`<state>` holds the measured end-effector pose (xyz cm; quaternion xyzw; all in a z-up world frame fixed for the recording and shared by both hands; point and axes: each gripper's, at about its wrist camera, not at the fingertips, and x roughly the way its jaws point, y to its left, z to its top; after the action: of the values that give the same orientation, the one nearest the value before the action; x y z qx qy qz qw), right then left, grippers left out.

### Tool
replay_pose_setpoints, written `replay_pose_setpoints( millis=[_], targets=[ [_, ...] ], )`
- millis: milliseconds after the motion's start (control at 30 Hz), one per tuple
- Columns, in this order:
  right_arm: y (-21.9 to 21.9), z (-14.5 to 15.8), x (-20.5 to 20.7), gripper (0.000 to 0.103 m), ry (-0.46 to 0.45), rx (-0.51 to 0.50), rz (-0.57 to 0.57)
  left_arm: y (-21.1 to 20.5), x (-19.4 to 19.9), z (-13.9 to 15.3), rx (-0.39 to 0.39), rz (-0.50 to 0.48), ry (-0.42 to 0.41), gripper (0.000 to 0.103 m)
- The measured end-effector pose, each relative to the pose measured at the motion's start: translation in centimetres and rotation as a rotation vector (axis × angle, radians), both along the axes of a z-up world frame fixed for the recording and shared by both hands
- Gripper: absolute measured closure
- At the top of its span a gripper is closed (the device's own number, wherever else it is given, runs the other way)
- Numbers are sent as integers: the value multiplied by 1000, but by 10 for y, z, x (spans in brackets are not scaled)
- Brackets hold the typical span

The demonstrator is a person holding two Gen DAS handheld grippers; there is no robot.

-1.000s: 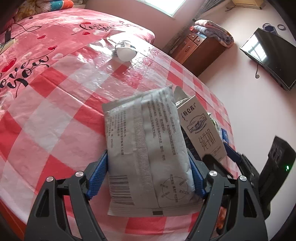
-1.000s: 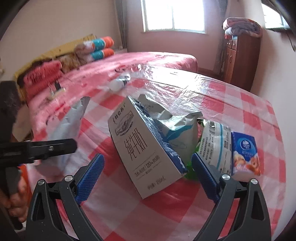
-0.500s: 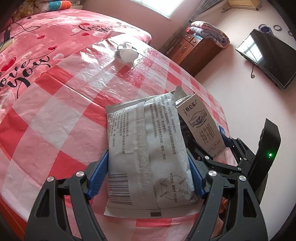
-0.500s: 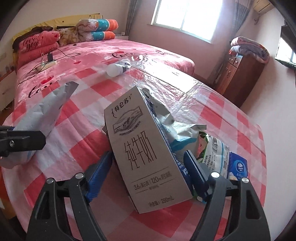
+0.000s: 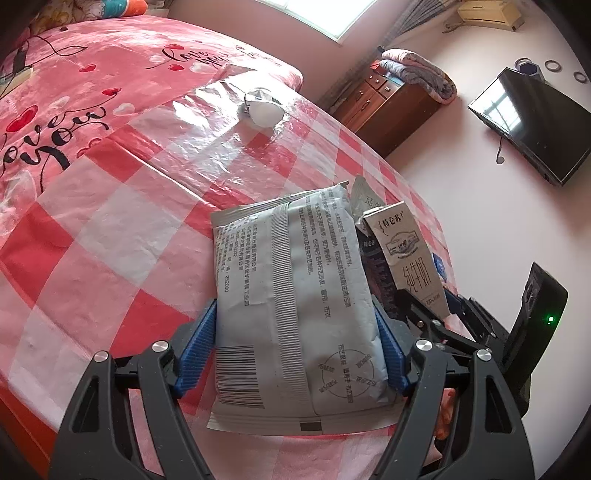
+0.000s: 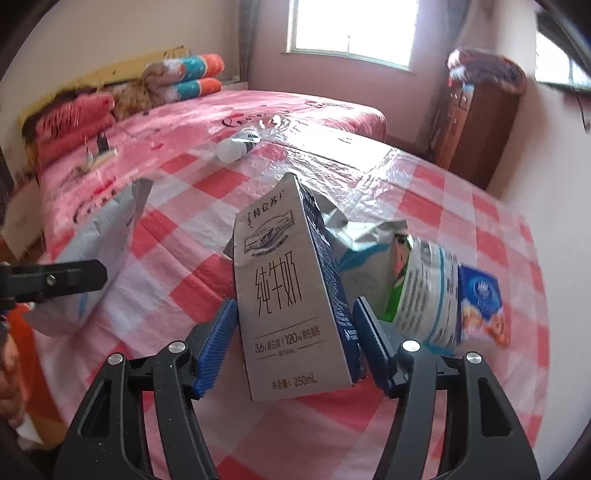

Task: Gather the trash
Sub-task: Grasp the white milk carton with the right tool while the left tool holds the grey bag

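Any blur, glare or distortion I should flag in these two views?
Left wrist view: sharp, print on the grey packet is readable; window glare on the plastic table cover; fisheye bends the room edges. Right wrist view: softer, with motion blur on the cabinet and blue box; window blown out.

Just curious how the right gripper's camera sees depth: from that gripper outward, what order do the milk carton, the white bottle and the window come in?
1. Milk carton: between the right gripper's fingers.
2. White bottle: lying on the checked cloth, beyond and to the left.
3. Window: in the back wall, past the bed.
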<state>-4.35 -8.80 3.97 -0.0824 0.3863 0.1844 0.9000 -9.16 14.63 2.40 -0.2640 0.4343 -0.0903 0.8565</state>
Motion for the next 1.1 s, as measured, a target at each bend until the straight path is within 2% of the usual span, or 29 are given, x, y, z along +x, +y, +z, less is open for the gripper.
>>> replay_pose_setpoints(
  millis=[33, 67, 133, 233, 300, 333, 367, 433, 567, 833, 867, 900, 1100],
  targets=[
    [-3, 1, -2, 42, 12, 27, -6, 1, -1, 0, -1, 0, -2, 26],
    [-7, 4, -4, 58, 12, 51, -14, 2, -2, 1, -2, -1, -3, 26],
    [-13, 10, -6, 67, 28, 94, -26, 3, -5, 1, -5, -2, -7, 26],
    [-17, 11, -6, 67, 52, 111, -33, 4, -8, 1, -9, -6, -5, 26],
    [-20, 10, -5, 66, 71, 130, -37, 4, -10, 0, -11, -9, -3, 26],
    [-22, 10, -4, 59, 72, 130, -45, 4, -11, 0, -10, -11, -3, 26],
    [-22, 9, -3, 46, 74, 119, -61, 4, -13, 0, -9, -13, -2, 26],
    [-22, 5, -2, 33, 82, 98, -76, 4, -17, -1, -9, -16, -1, 26],
    [-10, 3, -3, 16, 66, 84, -64, 6, -22, -2, -3, -14, 1, 26],
    [35, -19, 18, 16, 47, -111, -32, 8, -26, -2, 11, -10, 2, 26],
    [37, -22, 20, 21, 44, -126, -32, 7, -26, -2, 13, -9, 2, 26],
    [36, -23, 21, 27, 51, -121, -26, 8, -27, -2, 15, -9, 2, 26],
    [26, -18, 18, 31, 67, -60, -18, 9, -28, -2, 17, -9, 2, 26]
  ],
)
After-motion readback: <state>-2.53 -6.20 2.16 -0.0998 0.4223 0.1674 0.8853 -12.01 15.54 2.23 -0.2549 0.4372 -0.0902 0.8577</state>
